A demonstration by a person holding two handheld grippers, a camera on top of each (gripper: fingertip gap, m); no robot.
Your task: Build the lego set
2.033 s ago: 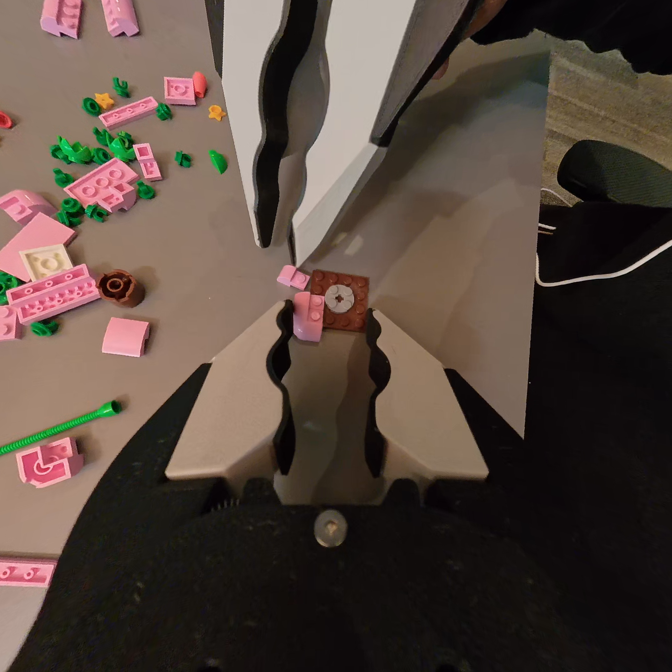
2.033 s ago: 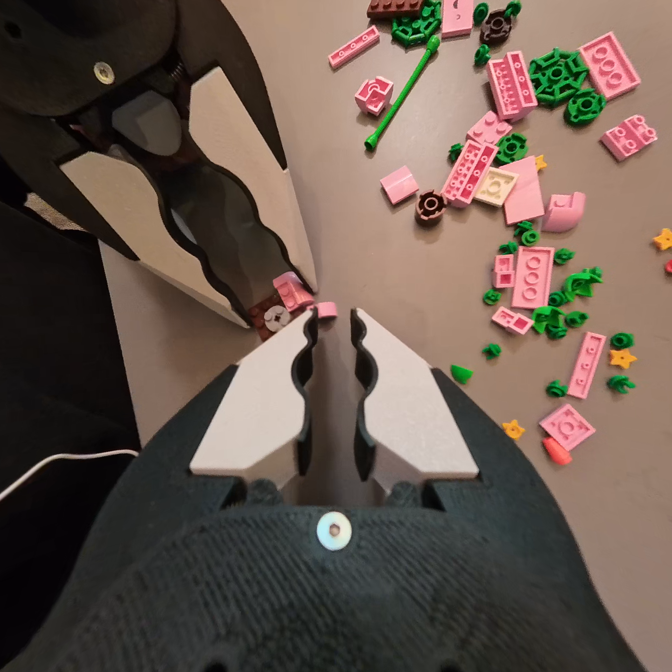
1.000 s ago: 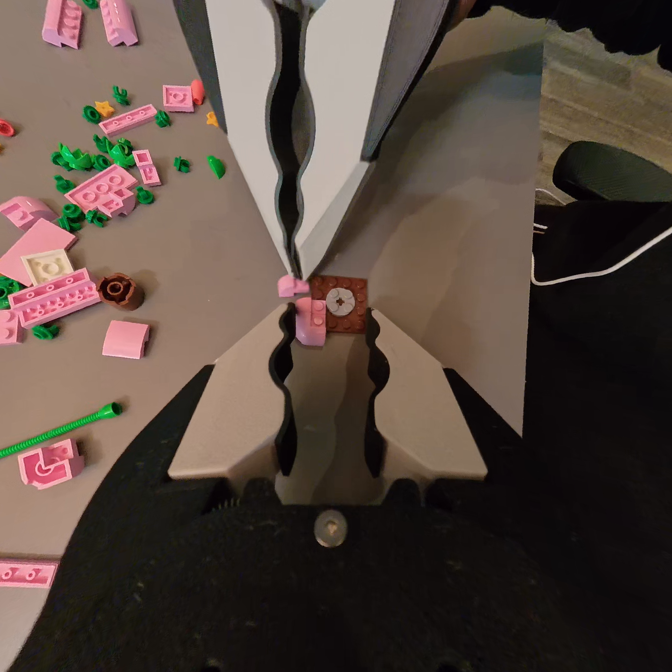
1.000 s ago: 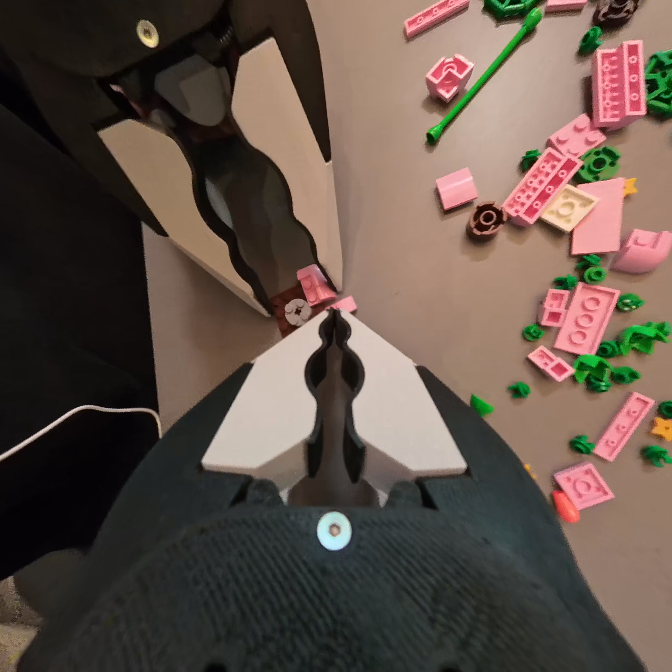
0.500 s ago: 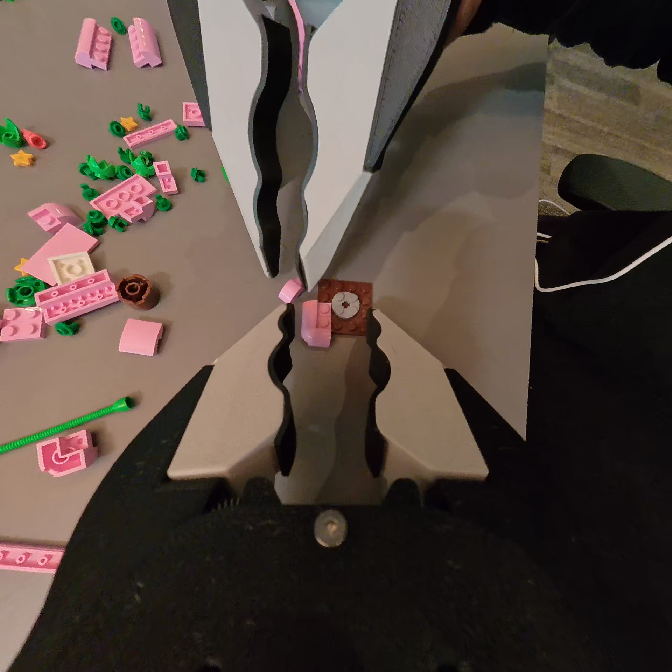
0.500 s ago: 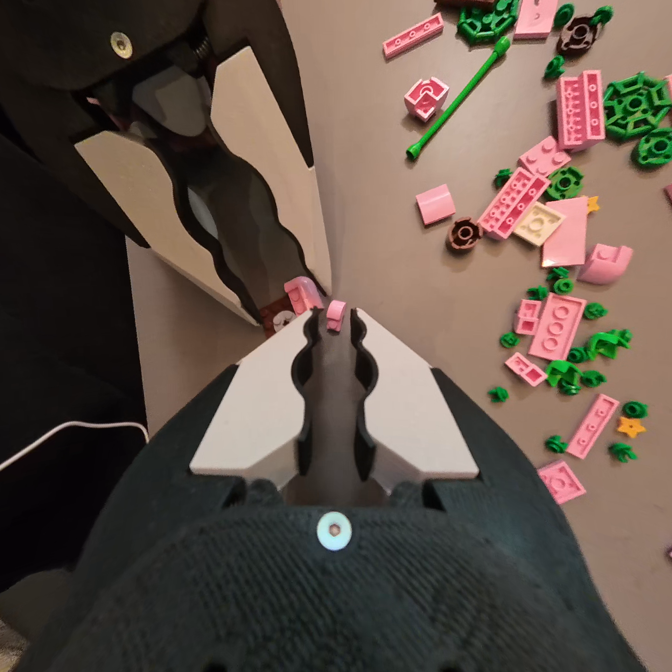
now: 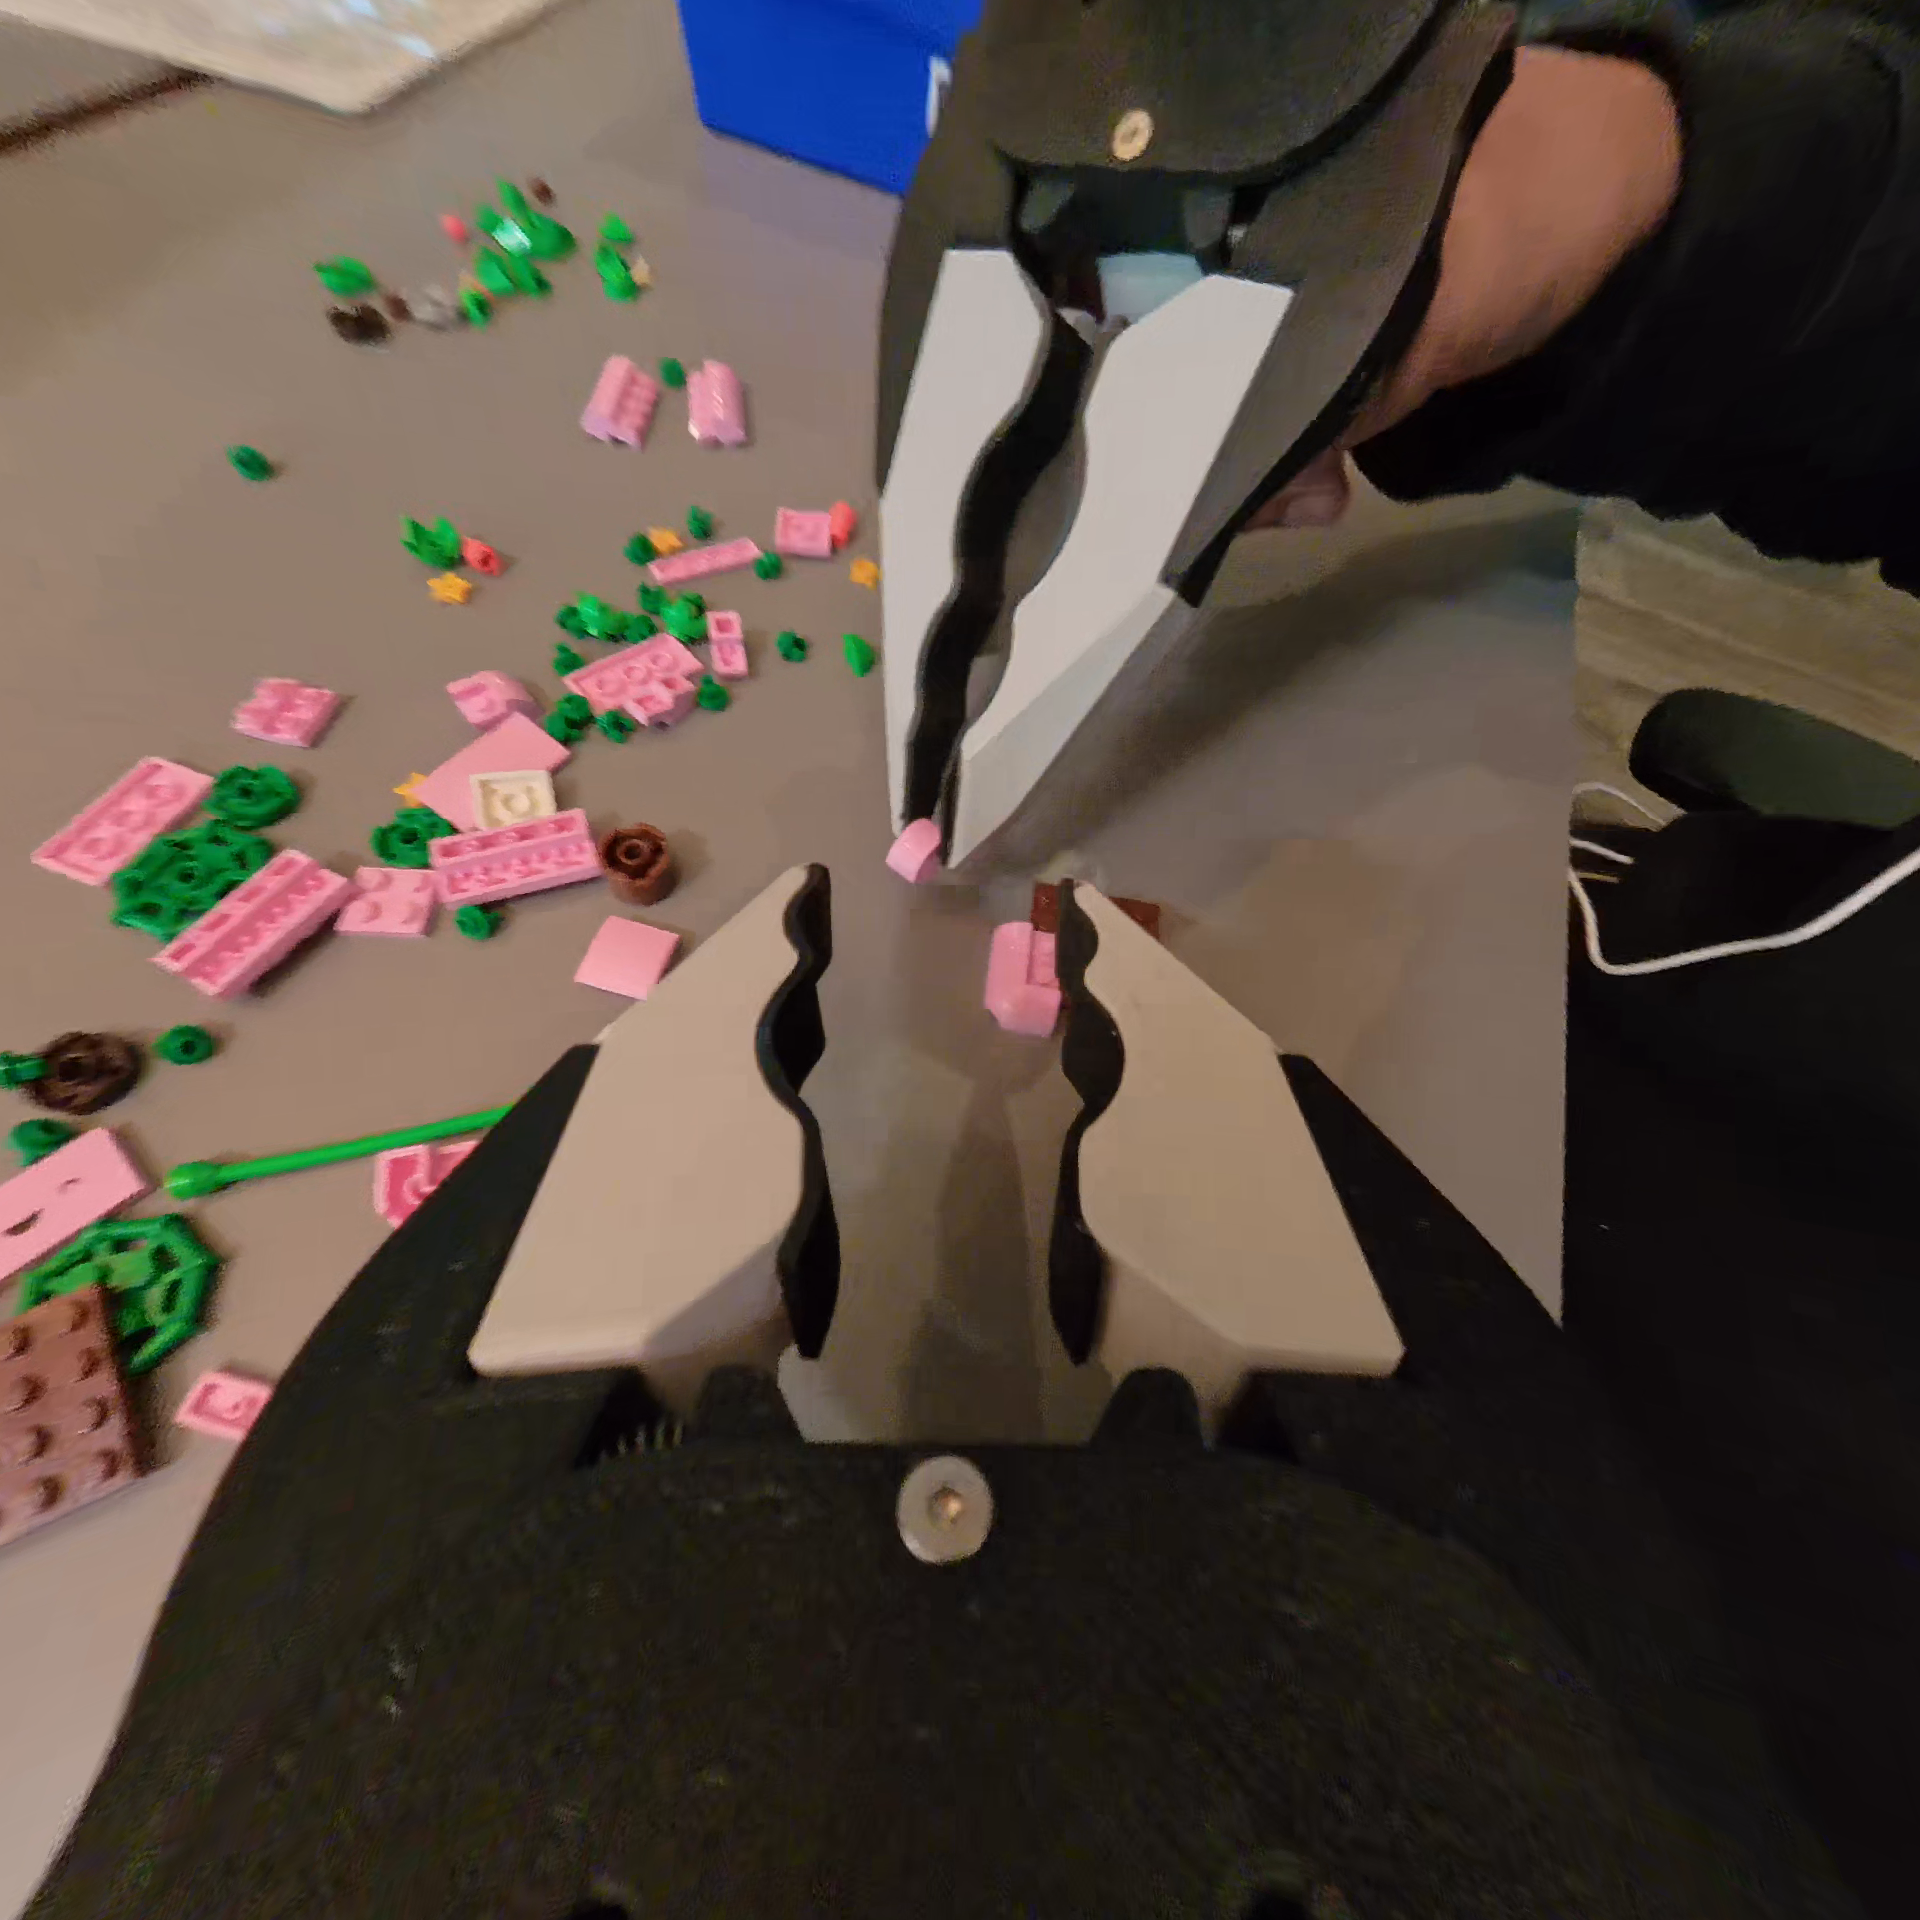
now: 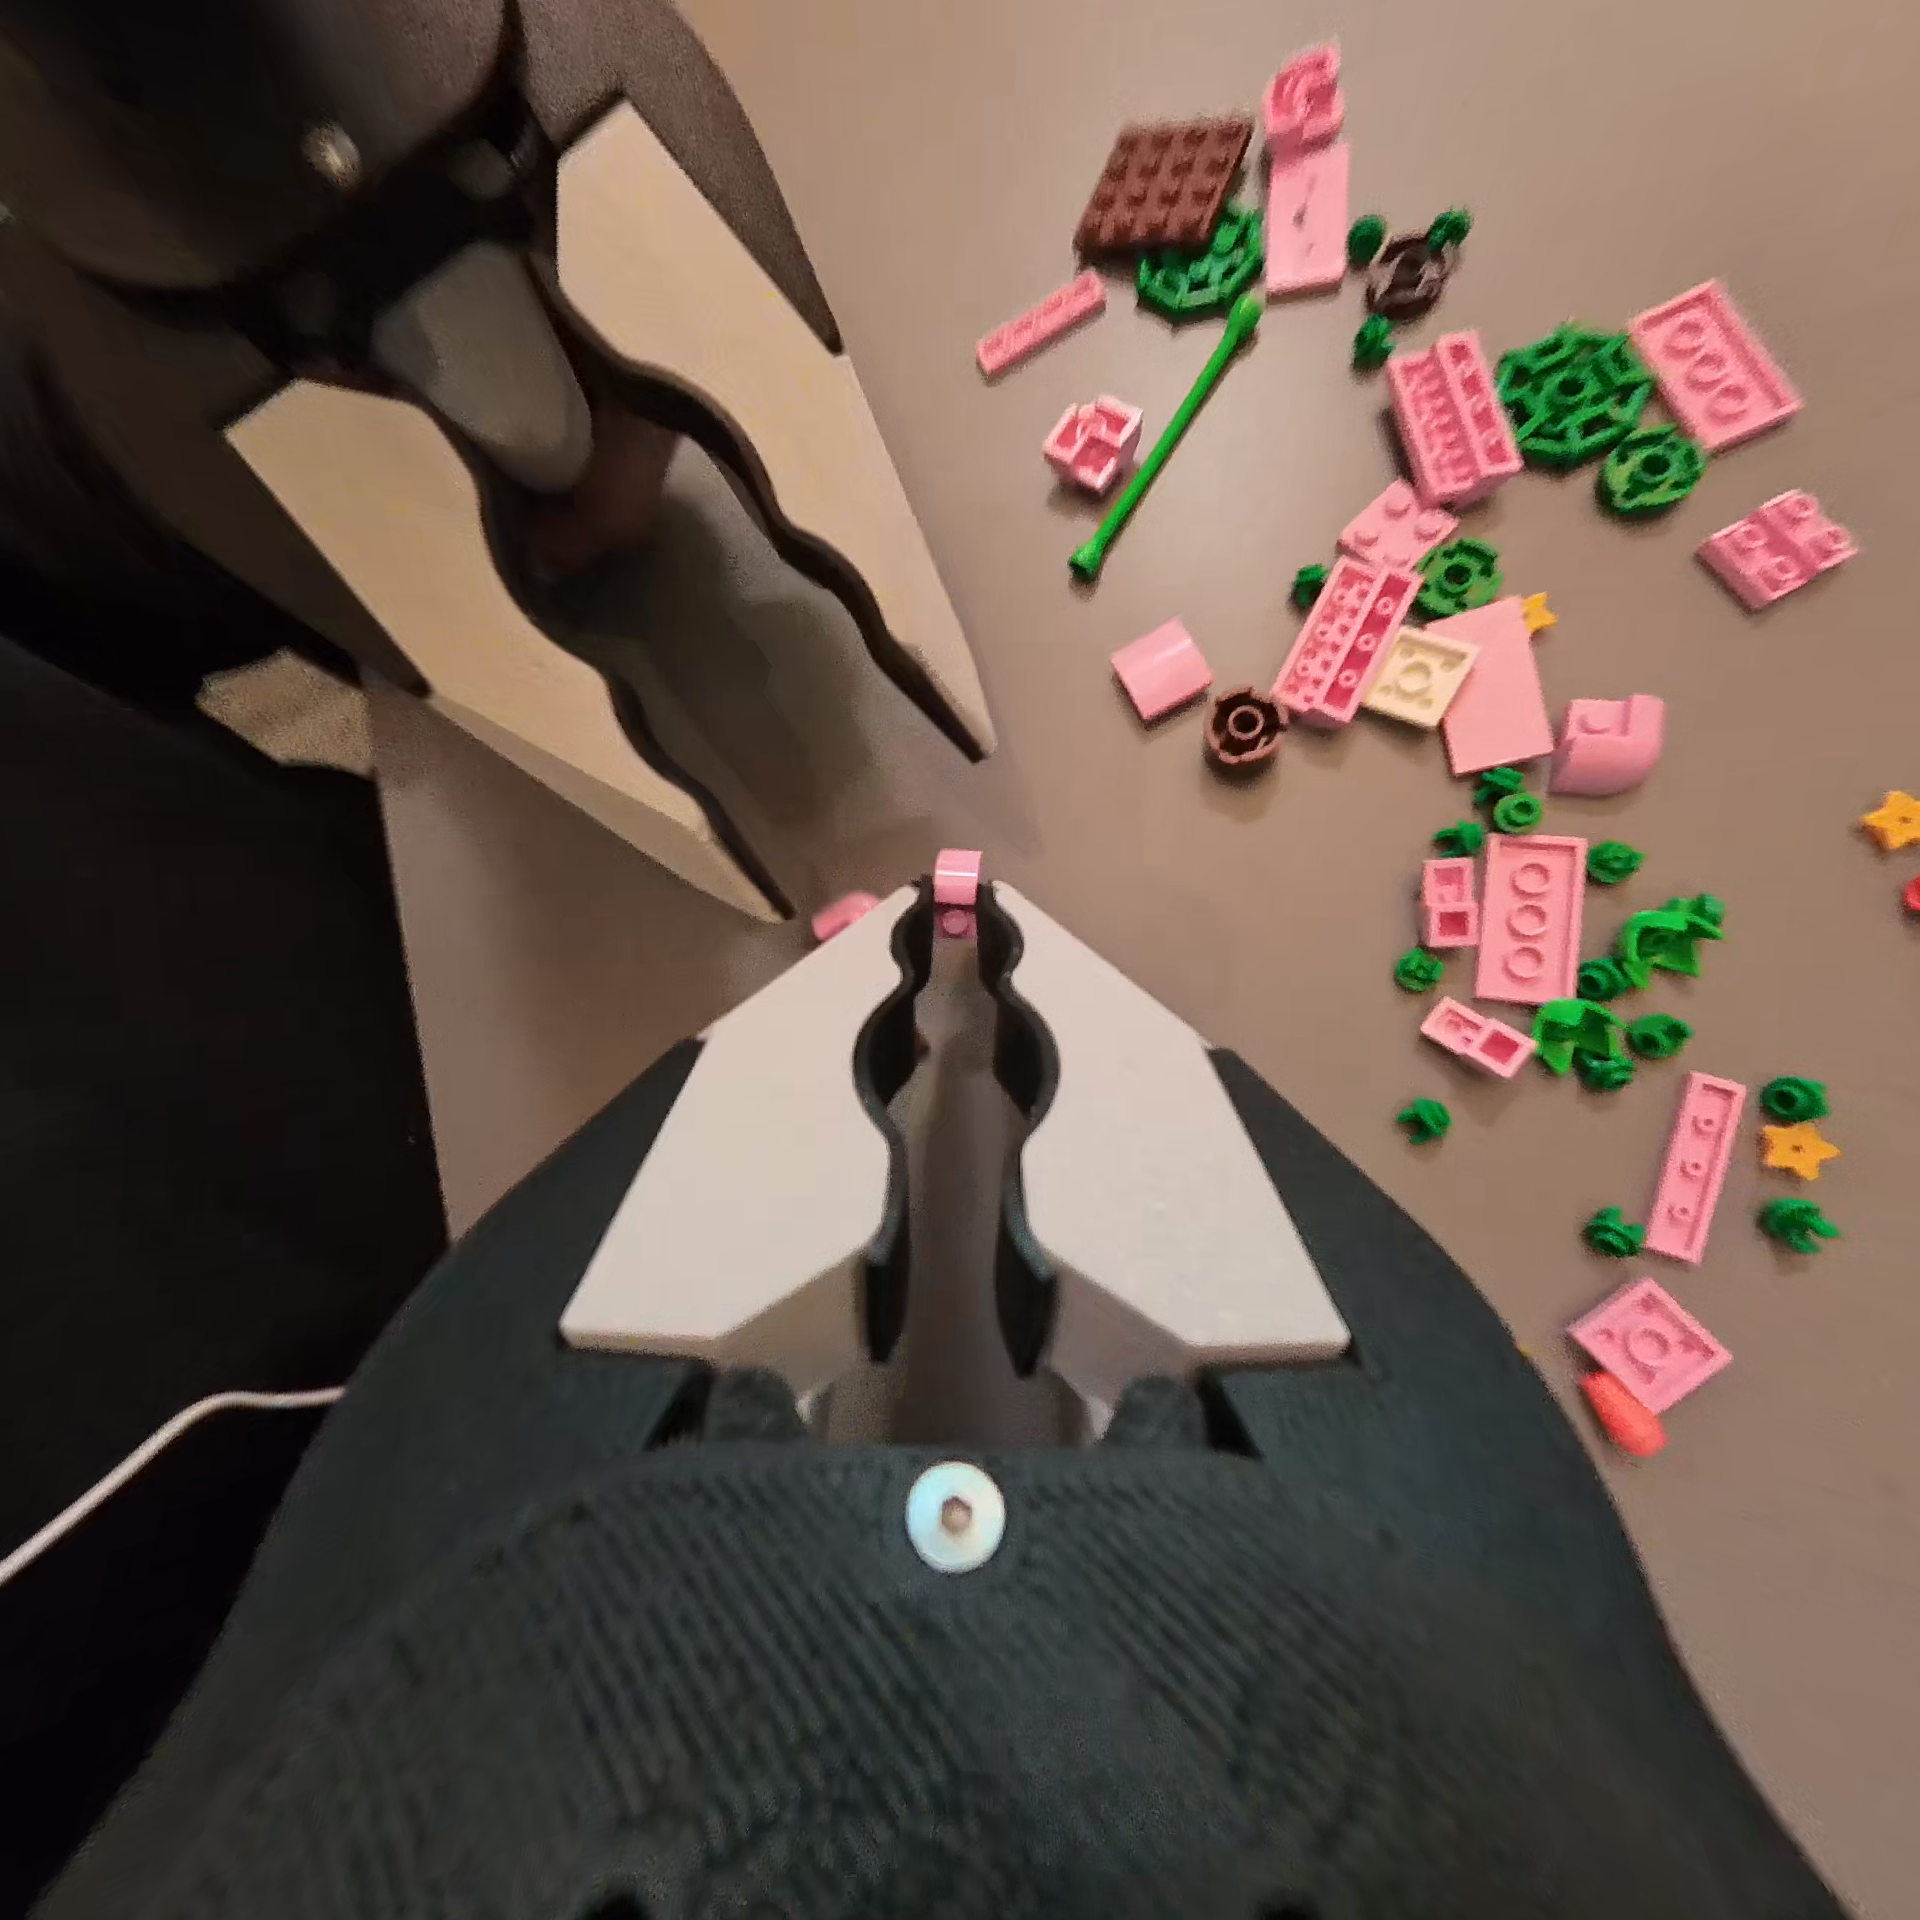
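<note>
Holding the tiny pink round-topped lego piece (image 8: 956, 891) pinched in my right gripper (image 8: 954, 906).
I keep it straight over the brown square plate (image 7: 1051, 902); my left gripper (image 7: 943, 906) waits apart.

dim warm light | motion blur | wide-angle edge distortion

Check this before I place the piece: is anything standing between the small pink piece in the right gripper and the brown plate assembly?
Partly: the open left gripper straddles the path, its finger covering most of the brown plate; the small pink piece hangs just beyond.
</note>
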